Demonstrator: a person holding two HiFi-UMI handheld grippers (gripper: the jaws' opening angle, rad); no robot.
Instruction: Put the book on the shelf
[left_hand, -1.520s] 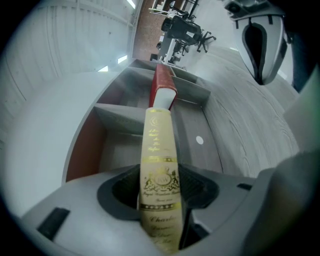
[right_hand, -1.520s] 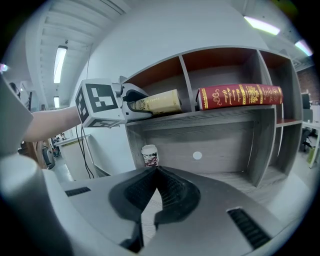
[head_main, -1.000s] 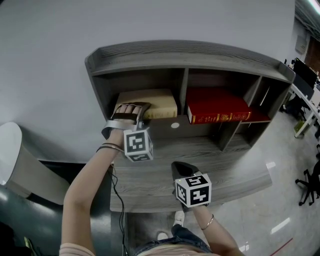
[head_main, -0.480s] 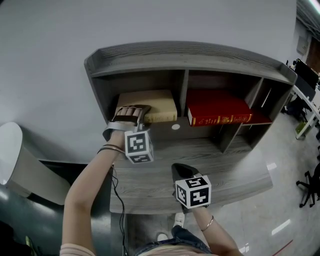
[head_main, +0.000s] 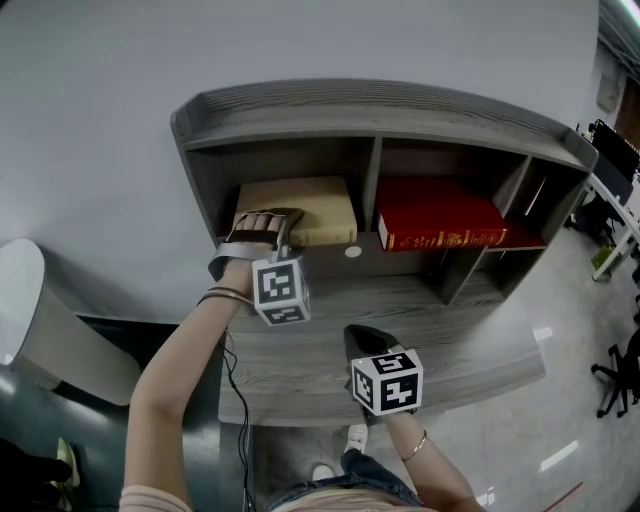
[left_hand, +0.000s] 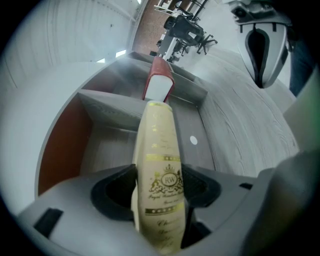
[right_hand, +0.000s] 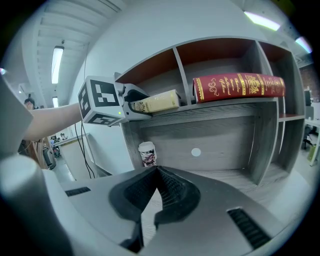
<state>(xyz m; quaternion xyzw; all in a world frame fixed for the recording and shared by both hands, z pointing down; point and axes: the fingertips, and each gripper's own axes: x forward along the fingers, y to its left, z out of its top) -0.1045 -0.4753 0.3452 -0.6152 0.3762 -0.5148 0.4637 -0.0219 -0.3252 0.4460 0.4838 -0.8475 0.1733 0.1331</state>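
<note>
Cream-coloured hardback book with gilt lettering on its spine lies flat in the left upper compartment of the grey wood-grain desk shelf unit, spine toward the front. It rests on the compartment board, not hanging in air. The left gripper reaches into the mouth of that compartment and has the book's near end between its jaws. In the left gripper view the pads sit against both covers with no gap I can make out. The jaws have just been opening with the book between them, so I read this as a grip being let go rather than a carry. The right gripper is pinched together with nothing in it, held low over the grey desk top and well apart from the book. Next compartment to the right holds a dark red hardback with gold spine lettering, also flat. A small patterned paper cup stands on the desk under the left compartment, clear of the work. Judgement: placement is essentially done, as the book is on the shelf and supported. What is left is to part the jaws fully and draw the left gripper straight back without dragging the book out. Whether the book sits pushed fully to the back panel I cannot tell.
</note>
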